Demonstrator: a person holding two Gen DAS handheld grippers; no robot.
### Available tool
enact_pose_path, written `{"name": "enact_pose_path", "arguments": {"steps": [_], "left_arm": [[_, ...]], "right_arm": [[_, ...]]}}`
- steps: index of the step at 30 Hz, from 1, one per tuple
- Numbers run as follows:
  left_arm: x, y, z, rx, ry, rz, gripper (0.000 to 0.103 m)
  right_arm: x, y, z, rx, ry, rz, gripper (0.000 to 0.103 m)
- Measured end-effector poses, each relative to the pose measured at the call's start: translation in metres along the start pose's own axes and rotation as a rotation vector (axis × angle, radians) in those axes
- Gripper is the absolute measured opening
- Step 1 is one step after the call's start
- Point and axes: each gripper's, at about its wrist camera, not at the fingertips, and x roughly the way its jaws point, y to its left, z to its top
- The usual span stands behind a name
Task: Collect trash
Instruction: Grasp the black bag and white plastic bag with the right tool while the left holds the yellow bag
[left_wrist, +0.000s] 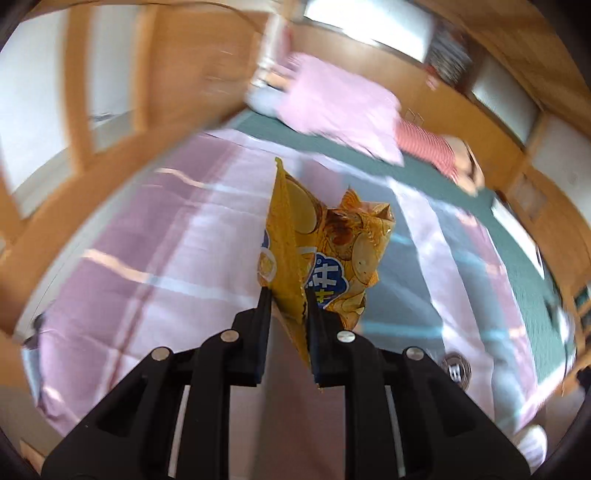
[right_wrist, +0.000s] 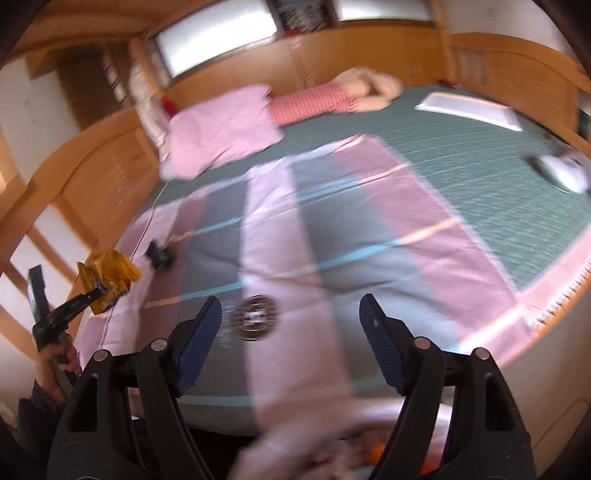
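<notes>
My left gripper (left_wrist: 286, 295) is shut on a crumpled yellow snack bag (left_wrist: 325, 236) and holds it up above the bed. The same bag (right_wrist: 107, 277) shows at the far left of the right wrist view, pinched in the left gripper (right_wrist: 94, 293). My right gripper (right_wrist: 291, 306) is open and empty above the plaid blanket (right_wrist: 332, 229). A round dark patterned wrapper (right_wrist: 255, 315) lies on the blanket just ahead of its left finger; it also shows in the left wrist view (left_wrist: 456, 367). A small black object (right_wrist: 159, 255) lies near the blanket's left edge.
The bed has a green cover (right_wrist: 461, 166), a pink pillow (right_wrist: 221, 129), a striped red pillow (right_wrist: 310, 101), a white flat item (right_wrist: 469, 109) and a white device (right_wrist: 561, 170) at right. Wooden bed rails and cabinets (right_wrist: 92, 173) surround it. A blurred pale bag (right_wrist: 314, 450) sits below my right gripper.
</notes>
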Motion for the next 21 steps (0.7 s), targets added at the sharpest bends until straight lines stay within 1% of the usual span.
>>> {"name": "enact_pose_path", "arguments": {"steps": [1,2,3,4,5,6,7,8,9,12,13,15,16,18,21], "left_arm": [[-0.006,0.009,0.002,-0.020,-0.017,0.003,0.019],[-0.013,0.022,0.003,-0.047,-0.035,0.022,0.019],[-0.015,0.030,0.005,-0.058,-0.037,0.037,0.019],[-0.017,0.035,0.005,-0.068,-0.037,0.049,0.019],[-0.019,0.042,0.006,-0.082,-0.037,0.057,0.019],[-0.017,0.041,0.008,-0.087,-0.036,0.061,0.019],[-0.018,0.045,0.009,-0.094,-0.036,0.064,0.019],[-0.020,0.048,0.010,-0.103,-0.036,0.062,0.019],[-0.019,0.053,0.011,-0.108,-0.036,0.057,0.019],[-0.024,0.059,0.011,-0.125,-0.041,0.054,0.019],[-0.024,0.060,0.011,-0.130,-0.040,0.054,0.019],[-0.023,0.060,0.008,-0.141,-0.031,0.048,0.019],[-0.022,0.061,0.008,-0.143,-0.022,0.039,0.019],[-0.022,0.064,0.008,-0.150,-0.011,0.033,0.019],[-0.023,0.066,0.007,-0.164,0.001,0.026,0.019]], "right_arm": [[0.013,0.020,0.007,0.004,0.027,0.079,0.076],[0.020,0.035,0.010,0.001,0.038,0.122,0.077],[0.028,0.051,0.014,-0.014,0.046,0.152,0.080],[0.037,0.071,0.018,-0.047,0.050,0.168,0.083],[0.048,0.092,0.021,-0.090,0.047,0.175,0.083],[0.058,0.109,0.024,-0.128,0.040,0.179,0.084],[0.075,0.132,0.028,-0.177,0.032,0.178,0.084],[0.088,0.144,0.032,-0.193,0.036,0.173,0.085],[0.103,0.156,0.034,-0.195,0.051,0.174,0.085],[0.155,0.187,0.041,-0.154,0.117,0.232,0.085],[0.174,0.199,0.044,-0.159,0.124,0.228,0.085],[0.215,0.223,0.052,-0.190,0.099,0.155,0.085],[0.229,0.234,0.054,-0.205,0.091,0.130,0.085],[0.273,0.255,0.059,-0.235,0.093,0.080,0.085],[0.318,0.273,0.057,-0.246,0.101,0.032,0.085]]}}
